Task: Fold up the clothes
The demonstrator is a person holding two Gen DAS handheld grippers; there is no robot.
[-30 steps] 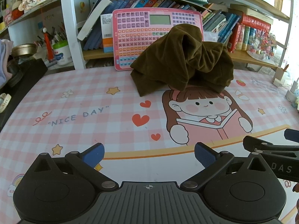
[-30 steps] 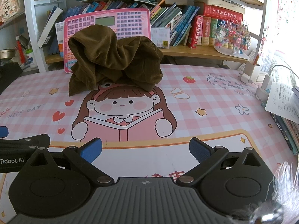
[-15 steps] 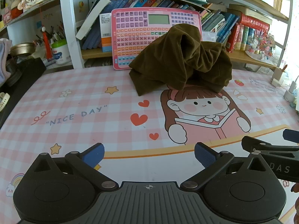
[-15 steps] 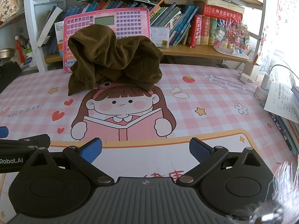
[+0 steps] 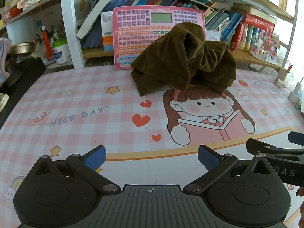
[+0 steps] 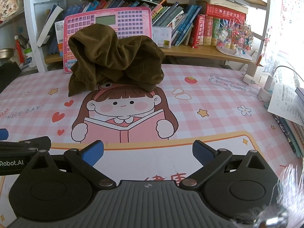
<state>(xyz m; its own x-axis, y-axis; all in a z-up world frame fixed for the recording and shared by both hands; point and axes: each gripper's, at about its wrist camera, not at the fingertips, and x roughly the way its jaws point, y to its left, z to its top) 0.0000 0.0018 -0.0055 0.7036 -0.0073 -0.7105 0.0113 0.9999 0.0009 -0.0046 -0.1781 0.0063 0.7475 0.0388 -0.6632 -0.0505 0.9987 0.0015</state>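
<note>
Tabletop (image 5: 79, 102) under pink checked mat with cartoon girl print. Bookshelf (image 6: 191, 51) behind, pink keyboard toy (image 5: 144, 30) leaning there. Brown garment (image 5: 186, 60) heaped at far edge, hiding toy's lower corner. Left gripper (image 5: 151, 156) and right gripper (image 6: 148, 152): jaws wide, empty, well short of garment.

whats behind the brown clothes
A pink keyboard toy stands behind the brown clothes, leaning against the bookshelf. Its lower right part is covered by the heap, so what lies there cannot be seen.
</note>
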